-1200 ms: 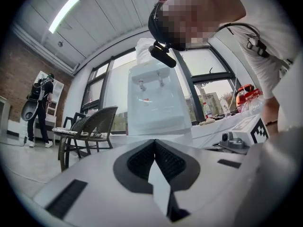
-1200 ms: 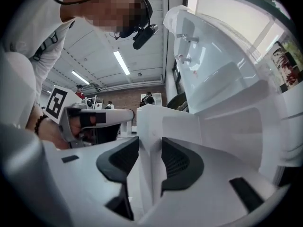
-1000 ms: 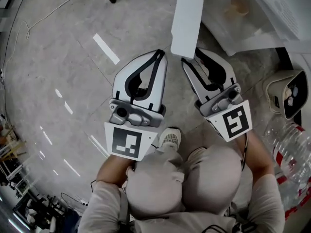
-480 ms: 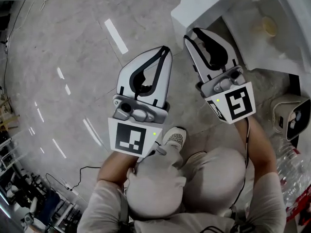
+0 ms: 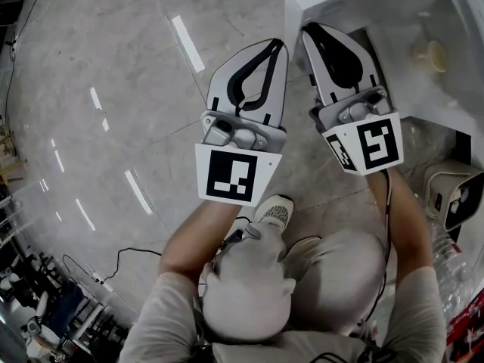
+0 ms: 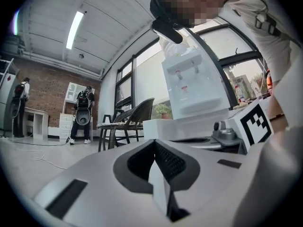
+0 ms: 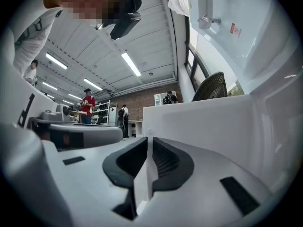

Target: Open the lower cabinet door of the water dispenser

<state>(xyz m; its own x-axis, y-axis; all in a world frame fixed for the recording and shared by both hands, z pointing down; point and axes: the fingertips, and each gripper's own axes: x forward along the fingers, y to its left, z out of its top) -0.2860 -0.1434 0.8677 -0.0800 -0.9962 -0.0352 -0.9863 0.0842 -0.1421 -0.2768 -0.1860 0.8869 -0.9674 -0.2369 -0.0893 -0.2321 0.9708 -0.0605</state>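
Observation:
The white water dispenser (image 6: 191, 86) stands at the right, its taps high in the right gripper view (image 7: 206, 4). Its lower cabinet door (image 5: 295, 2) hangs open, and a pale round thing (image 5: 432, 53) shows inside the cabinet. My right gripper (image 5: 308, 27) points level at the door's free edge (image 7: 144, 122). Its jaws have just been closing, and a thin white edge of the door sits pinched at the tips (image 7: 147, 138). My left gripper (image 5: 281, 42) hovers beside it over the floor, shut and empty (image 6: 154, 143).
A beige appliance (image 5: 454, 195) and a clear water bottle (image 5: 450, 267) sit on the floor at the right. A cable (image 5: 121, 259) runs along the floor at the lower left. A wicker chair (image 6: 128, 119) and people (image 6: 84, 110) are farther off.
Both grippers have moved forward, away from my body. The right jaws have closed. The door panel, earlier pointing toward me beside the right gripper, now lies across in front of it.

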